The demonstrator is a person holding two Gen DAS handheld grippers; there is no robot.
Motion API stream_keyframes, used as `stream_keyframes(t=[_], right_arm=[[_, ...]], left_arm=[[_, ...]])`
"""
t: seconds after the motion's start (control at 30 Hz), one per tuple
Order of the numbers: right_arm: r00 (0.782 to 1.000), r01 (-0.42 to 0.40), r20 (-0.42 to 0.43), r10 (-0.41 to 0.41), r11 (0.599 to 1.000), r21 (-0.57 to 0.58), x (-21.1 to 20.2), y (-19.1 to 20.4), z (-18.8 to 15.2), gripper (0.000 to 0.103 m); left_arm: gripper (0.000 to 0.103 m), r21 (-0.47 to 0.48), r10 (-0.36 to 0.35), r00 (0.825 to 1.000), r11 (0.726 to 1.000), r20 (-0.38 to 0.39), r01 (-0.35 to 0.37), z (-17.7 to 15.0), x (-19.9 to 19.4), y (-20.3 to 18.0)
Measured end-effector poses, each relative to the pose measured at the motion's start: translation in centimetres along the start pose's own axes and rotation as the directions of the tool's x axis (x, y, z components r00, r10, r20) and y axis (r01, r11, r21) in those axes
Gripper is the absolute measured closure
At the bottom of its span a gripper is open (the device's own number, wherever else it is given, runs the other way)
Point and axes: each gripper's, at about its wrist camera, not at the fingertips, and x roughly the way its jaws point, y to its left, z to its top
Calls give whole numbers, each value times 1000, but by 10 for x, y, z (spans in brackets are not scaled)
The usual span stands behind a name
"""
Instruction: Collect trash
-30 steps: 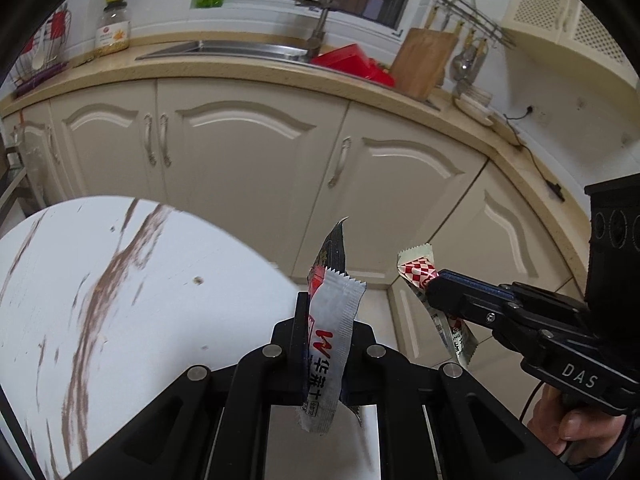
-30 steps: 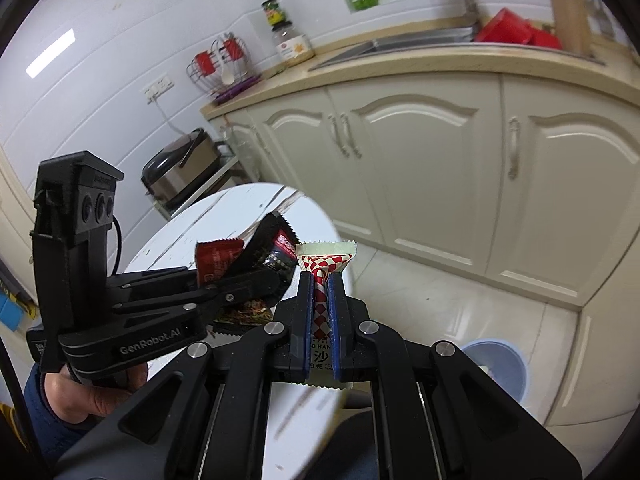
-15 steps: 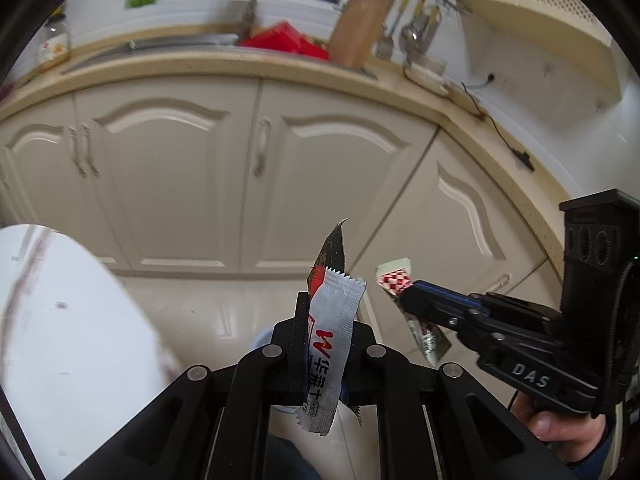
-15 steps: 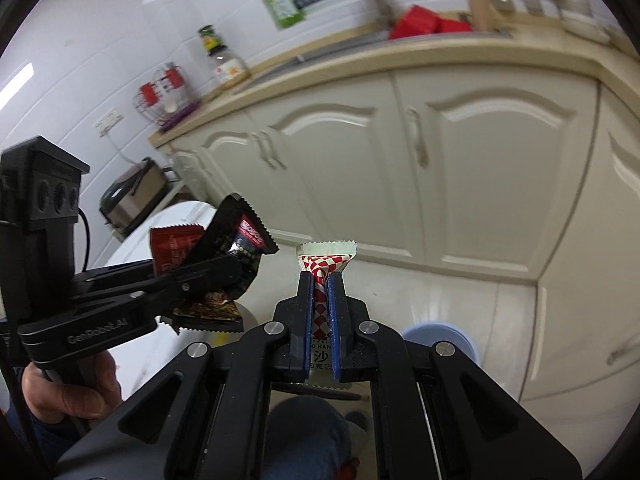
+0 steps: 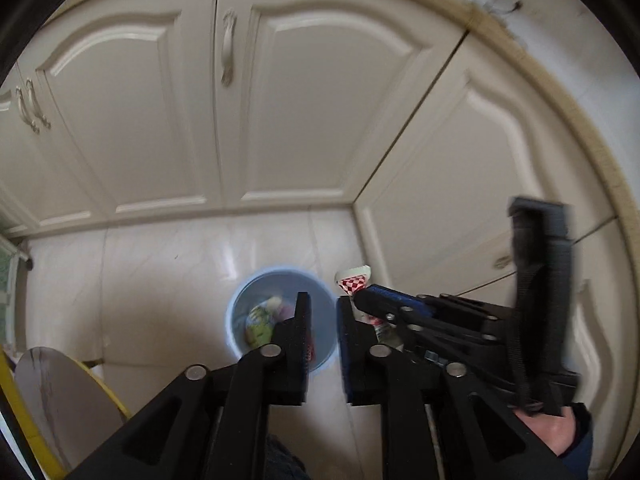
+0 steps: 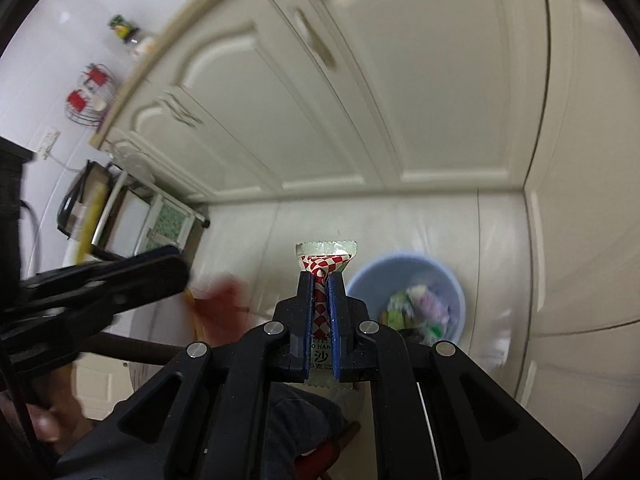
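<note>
A pale blue trash bin [image 5: 240,312] stands on the floor below, with several wrappers inside; it also shows in the right wrist view [image 6: 452,284]. My left gripper [image 5: 321,304] is open and empty right above the bin. A blurred red wrapper [image 6: 222,300] is falling beside the left gripper in the right wrist view. My right gripper [image 6: 320,280] is shut on a red-and-white checked wrapper [image 6: 326,258], held just left of the bin; that wrapper also shows in the left wrist view [image 5: 354,280].
Cream cabinet doors [image 5: 312,112] meet in a corner behind the bin. The round white table's edge [image 5: 60,392] is at lower left. A rack with a rice cooker [image 6: 80,200] stands to the left.
Both grippers swung from the table down over the bin. The left gripper opened and let go of its grey and red wrappers. The right gripper still holds the checked wrapper.
</note>
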Motion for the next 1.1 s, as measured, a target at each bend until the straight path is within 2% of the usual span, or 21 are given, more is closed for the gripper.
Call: stream_keyframes(t=[0.07, 0.1, 0.13, 0.17, 0.23, 0.27, 0.33, 0.4, 0.47, 0.6, 0.7, 0.8, 1.0, 1.1], right_arm=[[998, 21, -65, -19, 999, 43, 32, -20, -4, 90], [996, 25, -83, -21, 998, 54, 43, -26, -7, 88], [995, 23, -99, -15, 996, 87, 55, -36, -11, 78], [995, 24, -103, -12, 994, 110, 61, -42, -13, 69], [995, 20, -104, -4, 988, 150, 68, -52, -19, 43], [995, 16, -99, 1, 985, 174, 68, -56, -20, 37], [997, 18, -83, -2, 979, 202, 65, -62, -22, 9], [998, 24, -62, -11, 975, 220, 58, -65, -21, 2], [998, 41, -49, -30, 969, 244, 48, -68, -19, 0], [998, 67, -23, -64, 965, 254, 25, -61, -14, 0], [997, 71, 16, -78, 968, 240, 1, -45, -12, 0], [995, 69, 54, -84, 972, 224, -22, -27, -10, 0], [983, 40, 171, -69, 986, 164, -84, 26, -10, 0], [976, 30, 211, -56, 992, 123, -106, 53, -14, 0]], left_arm=[[50, -21, 24, 999, 999, -40, -25, 11, 17, 2], [42, -27, 39, 998, 999, -48, -40, 16, 24, -1], [34, -37, 65, 996, 997, -53, -67, 20, 28, 0], [34, -41, 79, 995, 996, -55, -81, 23, 31, 1], [33, -49, 107, 992, 993, -64, -110, 28, 36, 3], [32, -55, 121, 990, 991, -69, -125, 32, 38, 4], [30, -57, 144, 987, 987, -69, -148, 32, 40, -3], [26, -59, 175, 983, 982, -59, -178, 35, 38, -9], [23, -62, 194, 980, 979, -39, -196, 38, 34, -14], [23, -65, 194, 981, 979, 11, -193, 21, 7, -25], [23, -72, 191, 980, 980, 62, -186, 18, -13, -31], [23, -77, 189, 975, 981, 119, -181, 2, -46, -38], [21, -119, 199, 946, 978, 255, -173, -35, -122, -31], [17, -158, 228, 919, 970, 321, -186, -65, -161, -31]])
